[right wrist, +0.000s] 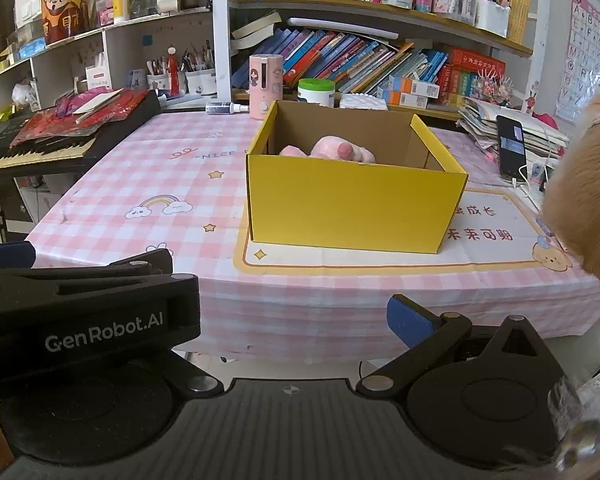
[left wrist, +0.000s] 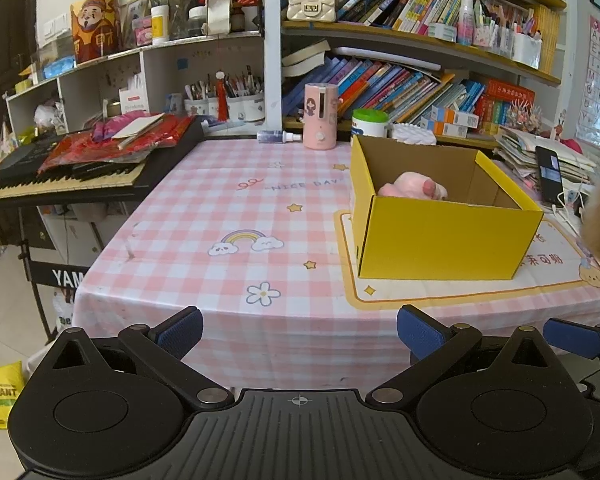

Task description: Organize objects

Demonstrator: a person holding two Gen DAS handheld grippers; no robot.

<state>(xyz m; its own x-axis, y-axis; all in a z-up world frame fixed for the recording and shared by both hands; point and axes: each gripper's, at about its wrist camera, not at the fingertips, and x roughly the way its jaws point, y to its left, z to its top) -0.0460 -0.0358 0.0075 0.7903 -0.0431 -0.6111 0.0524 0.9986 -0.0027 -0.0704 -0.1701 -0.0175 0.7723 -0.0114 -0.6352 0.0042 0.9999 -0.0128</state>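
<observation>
Landmark: pink humidifier [left wrist: 320,116] at the far edge of the checked tablecloth [left wrist: 220,216].
- Small spray bottle [left wrist: 279,136] lies on its side just left of the humidifier, touching or nearly so.
- Green-lidded tub [left wrist: 369,122] stands just right of it.
- Keyboard [left wrist: 60,178] sits well left of it, with red wrappers [left wrist: 116,142] piled on top.
- Pen cups [left wrist: 224,106] stand behind and left of it.
- Leaning books [left wrist: 400,84] fill the shelf behind and right of it.
- Cream handbag [left wrist: 311,2] rests on the shelf above it.
- Phone [left wrist: 550,176] stands propped far right of it.
</observation>
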